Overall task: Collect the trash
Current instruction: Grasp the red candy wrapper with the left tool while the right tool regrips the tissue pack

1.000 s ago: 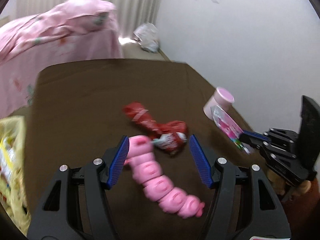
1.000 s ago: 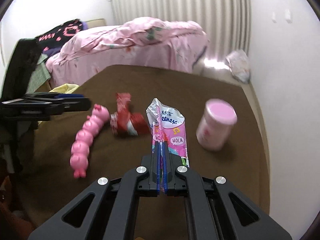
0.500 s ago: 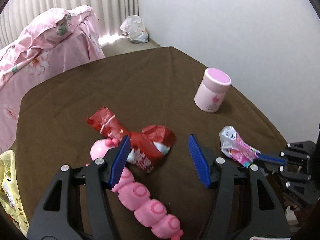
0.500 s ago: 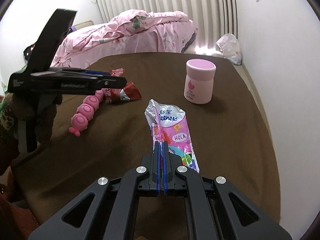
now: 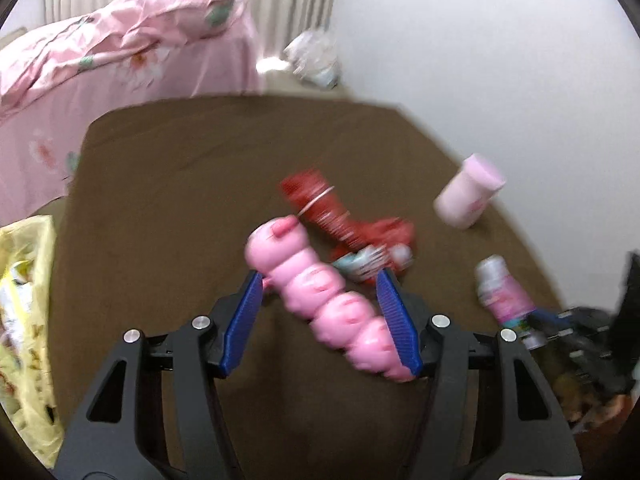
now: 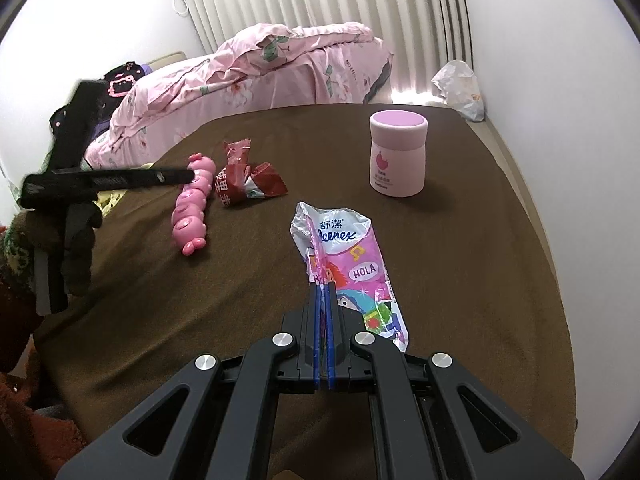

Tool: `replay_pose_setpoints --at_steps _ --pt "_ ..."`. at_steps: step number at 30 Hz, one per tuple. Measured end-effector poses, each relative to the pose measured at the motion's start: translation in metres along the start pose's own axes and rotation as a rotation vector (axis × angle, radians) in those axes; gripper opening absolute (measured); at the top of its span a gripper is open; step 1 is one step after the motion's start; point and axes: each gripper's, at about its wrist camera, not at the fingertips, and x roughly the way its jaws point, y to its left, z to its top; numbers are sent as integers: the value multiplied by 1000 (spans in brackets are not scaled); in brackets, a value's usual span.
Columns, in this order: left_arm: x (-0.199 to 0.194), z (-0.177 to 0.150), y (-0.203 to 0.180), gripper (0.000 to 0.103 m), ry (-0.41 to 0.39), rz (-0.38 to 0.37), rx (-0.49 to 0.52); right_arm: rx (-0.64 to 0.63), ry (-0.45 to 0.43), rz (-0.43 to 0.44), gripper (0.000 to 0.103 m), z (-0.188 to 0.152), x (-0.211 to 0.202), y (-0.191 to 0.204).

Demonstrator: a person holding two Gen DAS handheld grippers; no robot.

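On the brown table (image 6: 480,280) lie a crumpled red wrapper (image 6: 248,180) (image 5: 340,216) and, beside it, a pink caterpillar toy (image 6: 192,208) (image 5: 320,288). My left gripper (image 5: 320,280) (image 6: 188,176) is open and hovers over the toy, whose body runs slantwise between the blue pads. The wrapper lies just past the fingertips. My right gripper (image 6: 322,288) (image 5: 536,316) is shut on the near end of a pink tissue packet (image 6: 352,264) (image 5: 504,292), which rests on the cloth. The left wrist view is blurred.
A pink jar (image 6: 398,156) (image 5: 468,196) stands upright at the far right of the table. A yellow plastic bag (image 5: 24,300) hangs at the table's left edge. A pink bed (image 6: 280,68) lies beyond, with a white bag (image 6: 460,84) on the floor by the wall.
The left gripper has swung from straddling the red wrapper to straddling the pink toy, as it did a second ago. The right gripper still holds the packet and has not moved in the last half second.
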Motion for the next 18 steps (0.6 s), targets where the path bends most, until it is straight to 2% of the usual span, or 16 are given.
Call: replay_pose_setpoints --at_steps 2,4,6,9,11,12,13,15,17,18 --pt "-6 3 -13 57 -41 -41 47 -12 4 -7 4 0 2 3" --pt "-2 8 -33 57 -39 -54 127 -22 9 -11 4 -1 3 6" --pt "16 12 -50 57 8 13 206 -22 14 -11 4 -1 3 7" --pt "45 17 -55 57 76 68 221 -22 29 0 5 -1 3 10" --pt "60 18 -56 47 112 89 205 -33 33 12 6 -1 2 13" --pt "65 17 -58 44 119 94 208 -44 30 23 11 -1 0 15" --pt "65 16 -59 44 110 99 215 -53 21 35 31 -1 -4 16" --pt "61 13 -61 42 93 77 220 -43 -7 64 62 -2 -12 16" --pt "52 9 -61 41 78 53 204 -28 -35 122 62 -3 -21 12" --pt "44 8 -61 41 64 49 191 -18 -20 131 63 -3 -22 11"
